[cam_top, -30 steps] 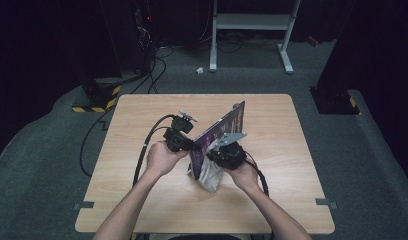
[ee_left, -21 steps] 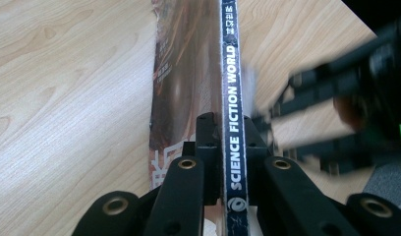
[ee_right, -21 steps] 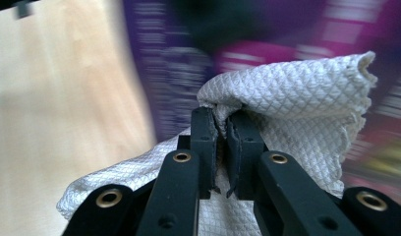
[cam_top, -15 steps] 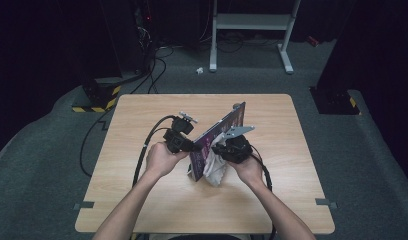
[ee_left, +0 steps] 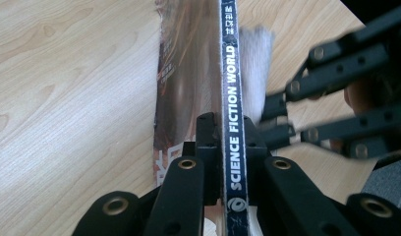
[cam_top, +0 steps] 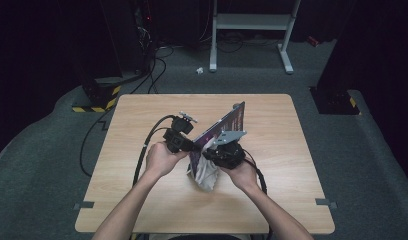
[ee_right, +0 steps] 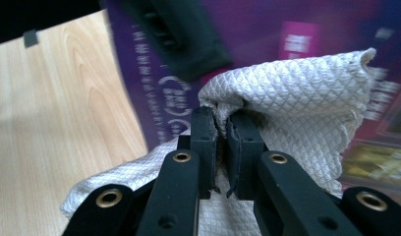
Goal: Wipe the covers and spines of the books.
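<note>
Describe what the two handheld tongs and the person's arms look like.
Both the left tongs and right tongs are black, with flat linkage bars and brass-coloured rivets. In the high view, a thick black cable trails from the left one, and a grey three-cornered plate tops the right. The forearms are bare, with no sleeves.

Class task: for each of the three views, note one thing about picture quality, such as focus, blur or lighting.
High view: the table is evenly lit, the room behind it is nearly black. Left gripper view: the magazine spine lettering is sharp near the jaws, while the right gripper beside it is smeared. Right gripper view: the cloth weave is crisp; the purple cover behind is soft.
</note>
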`<action>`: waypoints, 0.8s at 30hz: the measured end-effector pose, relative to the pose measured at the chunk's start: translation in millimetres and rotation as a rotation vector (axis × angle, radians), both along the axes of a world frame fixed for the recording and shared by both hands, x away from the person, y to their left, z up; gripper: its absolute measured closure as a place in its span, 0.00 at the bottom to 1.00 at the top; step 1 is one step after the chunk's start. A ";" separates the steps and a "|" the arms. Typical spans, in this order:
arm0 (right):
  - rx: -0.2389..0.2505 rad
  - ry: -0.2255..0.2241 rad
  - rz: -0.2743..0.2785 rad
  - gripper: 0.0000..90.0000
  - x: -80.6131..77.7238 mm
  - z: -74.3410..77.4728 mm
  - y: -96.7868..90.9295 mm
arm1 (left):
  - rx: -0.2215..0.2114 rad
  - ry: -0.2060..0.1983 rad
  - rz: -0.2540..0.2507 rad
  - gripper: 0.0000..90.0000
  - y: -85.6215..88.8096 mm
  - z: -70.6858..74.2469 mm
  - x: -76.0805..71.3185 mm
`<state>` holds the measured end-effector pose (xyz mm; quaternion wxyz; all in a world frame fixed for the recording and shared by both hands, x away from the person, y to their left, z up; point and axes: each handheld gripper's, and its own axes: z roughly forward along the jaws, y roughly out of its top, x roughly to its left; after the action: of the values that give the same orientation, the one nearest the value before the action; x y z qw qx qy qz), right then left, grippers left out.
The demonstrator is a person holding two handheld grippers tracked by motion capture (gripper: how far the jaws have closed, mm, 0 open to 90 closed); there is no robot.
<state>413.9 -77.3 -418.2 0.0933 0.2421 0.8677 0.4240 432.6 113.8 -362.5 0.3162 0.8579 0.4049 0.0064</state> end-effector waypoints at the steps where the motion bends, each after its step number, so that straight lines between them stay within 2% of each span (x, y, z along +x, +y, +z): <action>1: 0.006 0.004 -0.004 0.92 0.2 0.4 -1.1 | 0.002 0.002 -0.002 0.93 -0.6 -0.1 0.2; 6: -0.006 -0.030 0.083 0.92 -18.4 3.3 17.6 | 0.017 0.000 0.003 0.93 -1.4 0.4 0.9; 10: -0.011 -0.042 0.120 0.92 -22.3 3.2 24.7 | 0.016 -0.002 0.009 0.93 -1.2 -0.1 0.2; 12: -0.015 -0.046 0.102 0.92 -19.1 2.9 20.7 | 0.032 -0.017 -0.008 0.93 -1.5 0.0 -1.2; 15: -0.032 -0.063 0.007 0.91 -4.6 2.2 4.1 | 0.068 -0.039 -0.031 0.93 -4.3 -0.5 -4.8; 17: -0.032 -0.050 -0.051 0.91 7.4 2.8 -8.0 | 0.073 -0.041 -0.034 0.93 -4.5 -0.1 -6.1; 20: -0.023 -0.049 -0.105 0.91 18.1 7.8 -19.6 | 0.066 -0.039 -0.033 0.93 -4.3 0.5 -6.4; 22: -0.017 -0.052 -0.106 0.92 18.4 10.3 -20.1 | 0.067 -0.040 -0.034 0.93 -4.6 0.7 -6.4; 24: -0.007 -0.065 -0.081 0.92 13.5 13.7 -16.1 | 0.070 -0.041 -0.035 0.93 -4.3 0.5 -6.5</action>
<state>427.4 -93.5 -404.4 0.1393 0.2627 0.8552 0.4246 426.0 109.5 -362.0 0.2940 0.8752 0.3827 0.0325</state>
